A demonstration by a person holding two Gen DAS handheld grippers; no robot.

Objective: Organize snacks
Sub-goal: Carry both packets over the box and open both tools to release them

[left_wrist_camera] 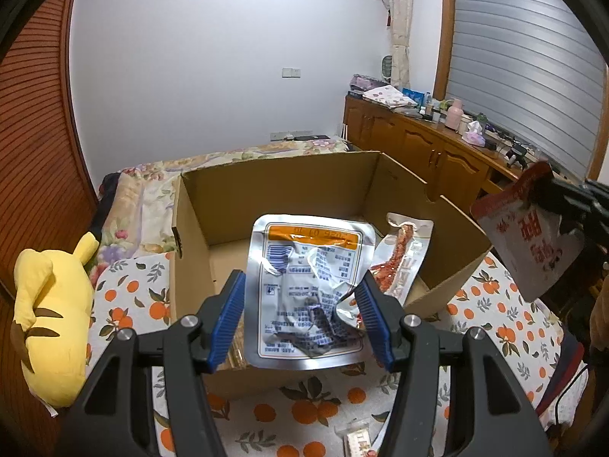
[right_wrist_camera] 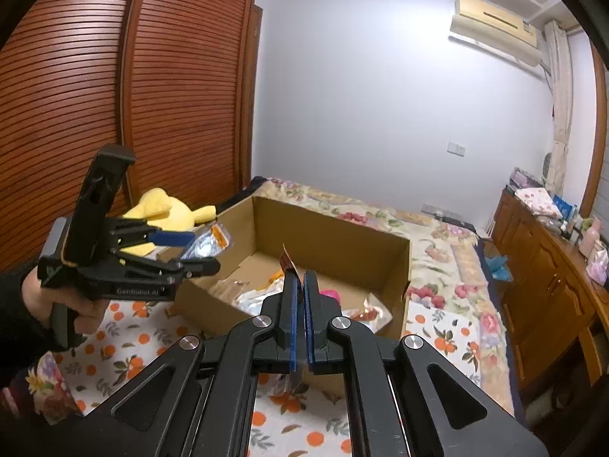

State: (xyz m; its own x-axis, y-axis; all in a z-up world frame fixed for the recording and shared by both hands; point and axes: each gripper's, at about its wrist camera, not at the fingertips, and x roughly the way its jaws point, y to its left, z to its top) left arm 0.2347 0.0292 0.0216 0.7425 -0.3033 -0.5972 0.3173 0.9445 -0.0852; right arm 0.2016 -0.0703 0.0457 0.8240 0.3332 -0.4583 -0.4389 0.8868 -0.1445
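Observation:
An open cardboard box stands on the bed, also in the right wrist view. My left gripper is over its near edge, jaws wide apart, with a silver snack pouch between them; the pads do not visibly press it. The pouch also shows in the right wrist view. A clear packet of red spicy snack lies in the box. My right gripper is shut on a red and white snack pouch, held above the box's right side. Several packets lie in the box.
A yellow plush toy lies left of the box on the orange-print cloth. A small snack packet lies on the cloth in front. A wooden cabinet with clutter stands at the right, a slatted wardrobe at the left.

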